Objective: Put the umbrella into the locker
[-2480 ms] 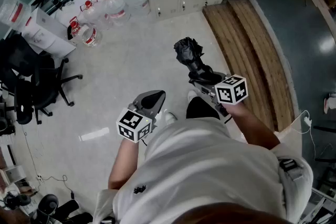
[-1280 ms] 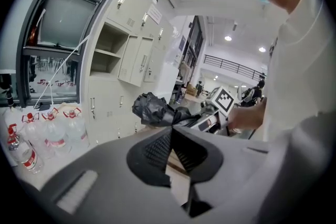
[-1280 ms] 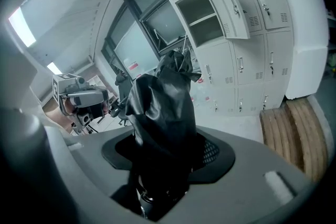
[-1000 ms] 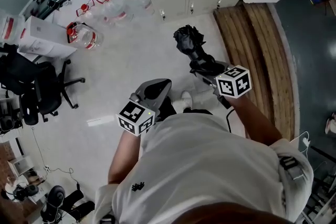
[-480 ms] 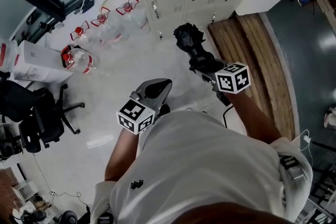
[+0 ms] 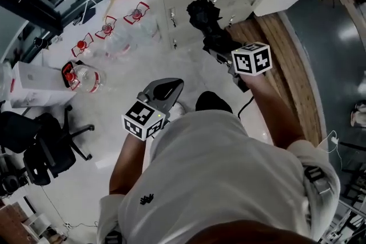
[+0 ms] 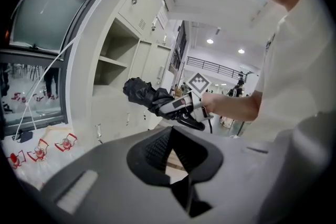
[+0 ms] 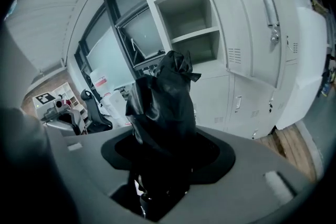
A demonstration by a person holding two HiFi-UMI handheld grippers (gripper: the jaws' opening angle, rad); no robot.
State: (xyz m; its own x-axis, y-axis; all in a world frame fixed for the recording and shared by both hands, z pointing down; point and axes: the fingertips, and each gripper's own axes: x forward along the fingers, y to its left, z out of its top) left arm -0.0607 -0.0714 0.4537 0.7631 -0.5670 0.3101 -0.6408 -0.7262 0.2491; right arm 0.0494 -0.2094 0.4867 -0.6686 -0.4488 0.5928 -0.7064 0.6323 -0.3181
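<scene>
A black folded umbrella (image 6: 203,14) sticks out ahead of my right gripper (image 6: 222,47), which is shut on its lower end. In the right gripper view the umbrella (image 8: 165,94) rises from the jaws in front of an open locker (image 8: 190,26) with a shelf inside. Its door (image 8: 252,23) is swung to the right. The left gripper view shows the umbrella (image 7: 146,96) beside that open locker (image 7: 113,68). My left gripper (image 6: 166,91) hangs lower and nearer my body, shut and empty.
Several large water bottles (image 6: 80,74) with red handles lie on the floor at left, beside a white box (image 6: 31,88) and a black office chair (image 6: 40,146). A wooden platform (image 6: 289,66) runs along the right. More shut lockers (image 8: 247,97) stand below the open one.
The person has walked up to the lockers, which are now much closer. The right gripper has carried the umbrella up and forward toward them. The left gripper has stayed low.
</scene>
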